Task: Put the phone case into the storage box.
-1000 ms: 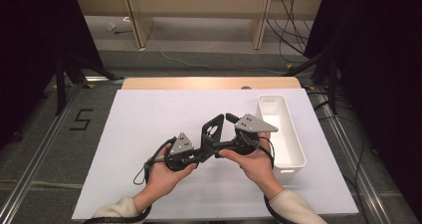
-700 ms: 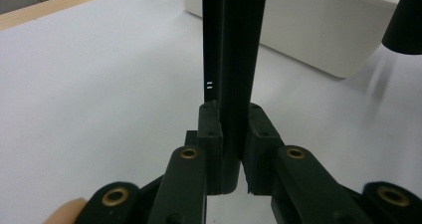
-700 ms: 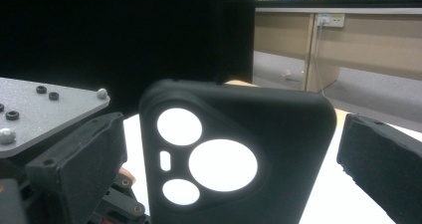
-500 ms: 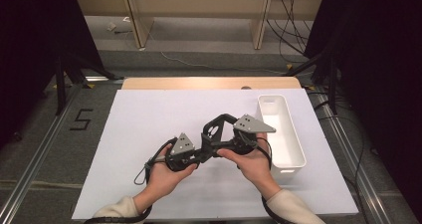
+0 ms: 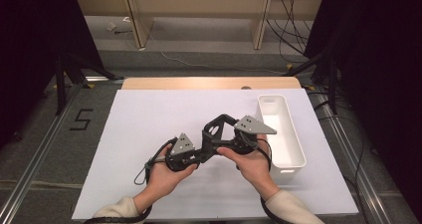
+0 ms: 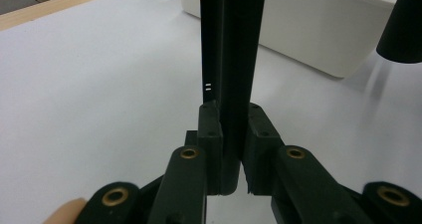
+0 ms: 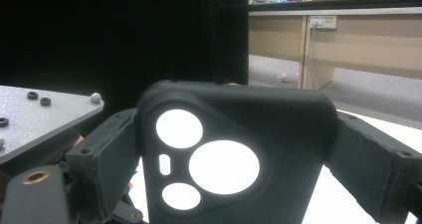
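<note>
Above the worktop (image 5: 149, 114), at about six o'clock in the high view, the black phone case (image 5: 217, 129) hung between the left tool (image 5: 199, 153) and right tool (image 5: 211, 134), beside the white bin (image 5: 293, 149). From the left gripper view, narrow jaws clamped its edge (image 6: 234, 59); a twist could lever it free. From the right gripper view, jaws just closing flanked the case (image 7: 229, 154) widely, so uneven pressure might buckle it.

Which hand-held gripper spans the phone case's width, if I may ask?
The right hand-held gripper, jaws just closing around the case; the left hand-held gripper pinches its thin edge.
</note>
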{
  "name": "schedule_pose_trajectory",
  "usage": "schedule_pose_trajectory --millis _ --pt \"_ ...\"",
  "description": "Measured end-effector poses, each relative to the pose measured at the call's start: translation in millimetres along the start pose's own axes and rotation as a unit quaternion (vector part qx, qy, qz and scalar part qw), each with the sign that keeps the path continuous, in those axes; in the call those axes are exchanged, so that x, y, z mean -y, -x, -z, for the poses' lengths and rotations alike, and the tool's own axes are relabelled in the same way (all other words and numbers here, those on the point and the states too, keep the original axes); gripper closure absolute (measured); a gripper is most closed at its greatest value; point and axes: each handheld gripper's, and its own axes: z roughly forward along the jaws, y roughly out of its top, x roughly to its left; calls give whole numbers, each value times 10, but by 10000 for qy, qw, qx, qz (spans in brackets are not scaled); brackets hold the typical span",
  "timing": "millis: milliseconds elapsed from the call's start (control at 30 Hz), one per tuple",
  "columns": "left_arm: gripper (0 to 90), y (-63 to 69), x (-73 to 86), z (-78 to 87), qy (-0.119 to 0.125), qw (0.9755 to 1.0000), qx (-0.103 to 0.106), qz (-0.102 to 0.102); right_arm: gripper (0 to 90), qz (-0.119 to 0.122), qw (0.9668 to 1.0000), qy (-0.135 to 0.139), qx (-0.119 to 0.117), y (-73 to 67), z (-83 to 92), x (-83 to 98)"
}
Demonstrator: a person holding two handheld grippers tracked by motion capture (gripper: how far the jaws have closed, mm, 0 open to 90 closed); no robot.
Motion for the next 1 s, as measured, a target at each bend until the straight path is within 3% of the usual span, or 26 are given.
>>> schedule_pose_trajectory --millis 400,900,1000 --pt "796 -4 1 0 28 10000 -22 -51 144 189 9998 21 49 -46 -1 -20" --pt "785 -1 -3 11 83 9999 -22 -141 149 91 9999 27 106 -41 14 -35" --pt "729 8 -1 20 114 9996 -42 -244 149 108 9998 34 158 -34 30 -60"
